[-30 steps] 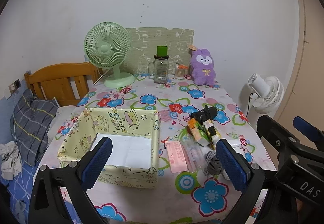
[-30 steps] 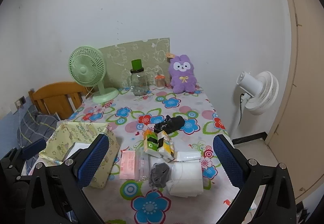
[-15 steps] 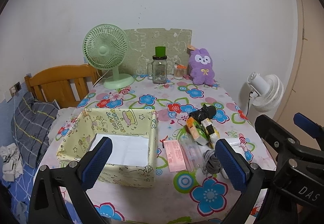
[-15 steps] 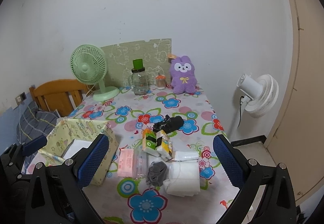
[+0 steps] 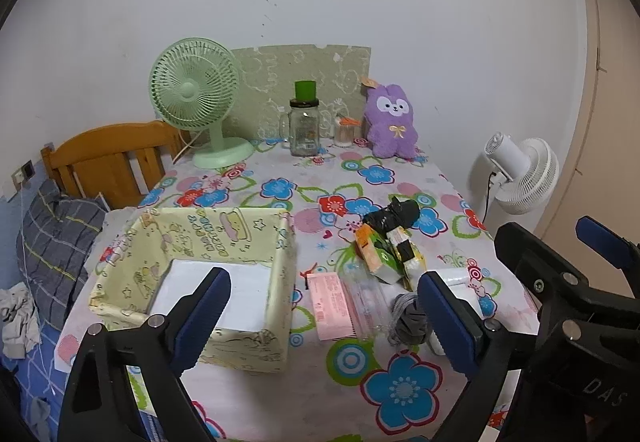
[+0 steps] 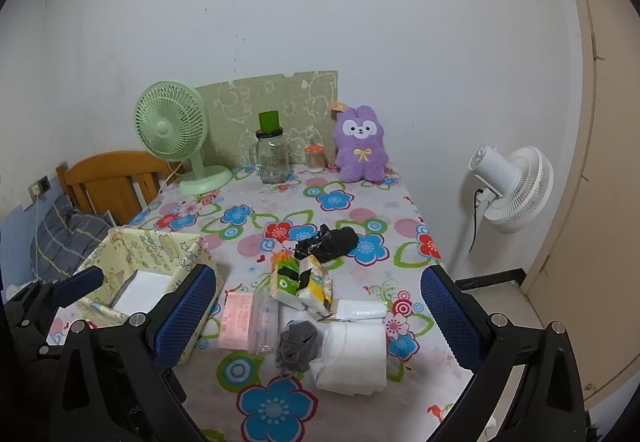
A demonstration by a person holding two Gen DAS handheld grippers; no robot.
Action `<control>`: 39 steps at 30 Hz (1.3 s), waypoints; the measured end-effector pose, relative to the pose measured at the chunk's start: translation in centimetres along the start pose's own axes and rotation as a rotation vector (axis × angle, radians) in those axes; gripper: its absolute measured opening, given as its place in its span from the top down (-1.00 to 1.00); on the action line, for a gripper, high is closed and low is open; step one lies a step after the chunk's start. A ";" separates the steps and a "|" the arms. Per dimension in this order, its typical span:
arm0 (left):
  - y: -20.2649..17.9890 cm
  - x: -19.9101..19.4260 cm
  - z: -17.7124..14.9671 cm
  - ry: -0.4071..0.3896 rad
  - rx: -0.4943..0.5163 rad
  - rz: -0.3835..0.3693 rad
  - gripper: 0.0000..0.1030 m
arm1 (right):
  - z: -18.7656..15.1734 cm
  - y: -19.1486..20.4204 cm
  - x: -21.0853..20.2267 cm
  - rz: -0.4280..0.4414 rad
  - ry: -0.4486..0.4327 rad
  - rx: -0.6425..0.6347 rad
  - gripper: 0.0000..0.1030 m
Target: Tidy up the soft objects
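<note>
Beside the box (image 5: 192, 278), the pink packet (image 5: 334, 304) lies lengthwise toward both wide-open, empty jaws.

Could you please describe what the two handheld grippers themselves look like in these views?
Both look the same. The left gripper and the right gripper each have a matte black frame with two angled arms, silver bolt heads at the joints, and long fingers faced with blue textured pads. In the left wrist view, white lettering reading DAS shows on the right gripper's black body. No cables or sleeves are visible.
</note>
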State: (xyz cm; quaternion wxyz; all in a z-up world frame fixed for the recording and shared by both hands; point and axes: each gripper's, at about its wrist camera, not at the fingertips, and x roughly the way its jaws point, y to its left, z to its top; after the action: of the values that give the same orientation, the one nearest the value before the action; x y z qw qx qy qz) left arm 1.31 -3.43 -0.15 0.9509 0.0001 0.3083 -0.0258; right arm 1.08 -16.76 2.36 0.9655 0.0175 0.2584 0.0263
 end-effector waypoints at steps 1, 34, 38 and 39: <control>-0.2 0.2 0.0 0.001 0.001 -0.002 -0.84 | -0.1 -0.1 0.1 0.001 -0.001 -0.001 -0.98; -5.9 9.2 -3.6 0.197 0.058 -0.077 -0.67 | -4.9 -4.9 8.5 -0.038 0.178 0.048 -0.83; -6.7 9.6 -4.1 0.208 0.085 -0.095 -0.67 | -5.6 -5.1 9.3 -0.033 0.205 0.060 -0.83; -6.9 9.8 -4.2 0.212 0.089 -0.095 -0.67 | -5.8 -5.2 9.5 -0.034 0.210 0.061 -0.83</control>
State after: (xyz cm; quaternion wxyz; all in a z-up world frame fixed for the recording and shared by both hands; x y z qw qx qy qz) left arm 6.44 -10.69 -9.23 0.9098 0.0303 0.4052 -0.0842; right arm 6.64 -21.27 -7.62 0.9324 0.0398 0.3591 0.0035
